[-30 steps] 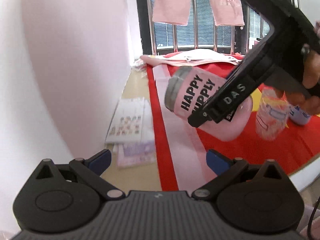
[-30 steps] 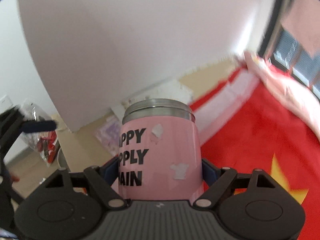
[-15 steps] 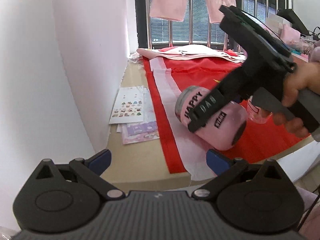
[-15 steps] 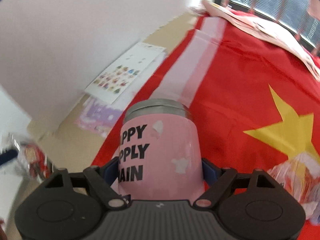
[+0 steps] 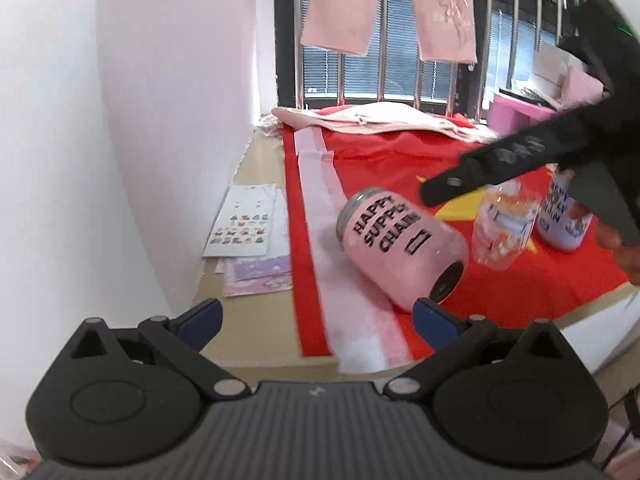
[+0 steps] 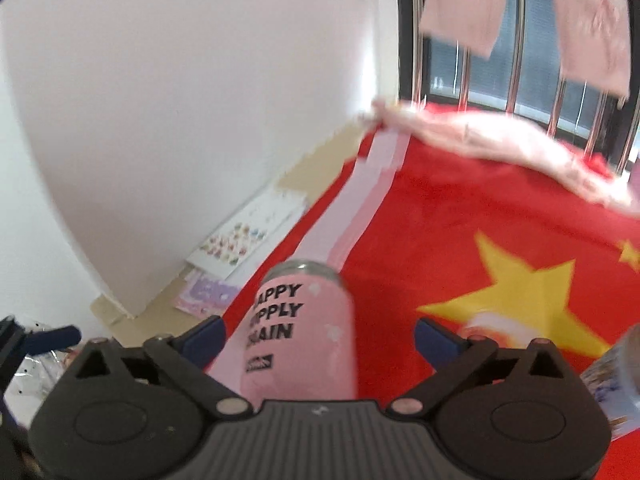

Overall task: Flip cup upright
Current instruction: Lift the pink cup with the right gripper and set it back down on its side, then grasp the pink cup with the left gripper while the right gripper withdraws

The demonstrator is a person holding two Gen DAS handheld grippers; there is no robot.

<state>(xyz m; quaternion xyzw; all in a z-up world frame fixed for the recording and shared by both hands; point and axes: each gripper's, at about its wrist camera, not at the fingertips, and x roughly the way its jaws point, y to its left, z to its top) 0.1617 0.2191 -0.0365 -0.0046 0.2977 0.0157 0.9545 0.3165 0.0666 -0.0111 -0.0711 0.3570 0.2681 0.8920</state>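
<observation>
A pink cup (image 5: 400, 248) with black lettering lies on its side on the red flag cloth (image 5: 500, 280), metal rim toward the wall, dark base toward me. It also shows in the right wrist view (image 6: 300, 328), between and below the fingers. My right gripper (image 6: 318, 336) is open above it, not touching; its black body (image 5: 520, 156) hangs over the cup in the left wrist view. My left gripper (image 5: 316, 316) is open and empty, held back at the table's front edge.
A clear plastic cup (image 5: 504, 224) and a blue printed cup (image 5: 564, 216) stand right of the pink cup. Sticker sheets (image 5: 248, 224) lie by the white wall (image 5: 120, 120). Folded pink cloth (image 5: 384, 120) lies at the back by the barred window.
My right gripper held the pink cup in the air, lowered it onto the cloth on its side, then opened and lifted away. My left gripper stayed open and back.
</observation>
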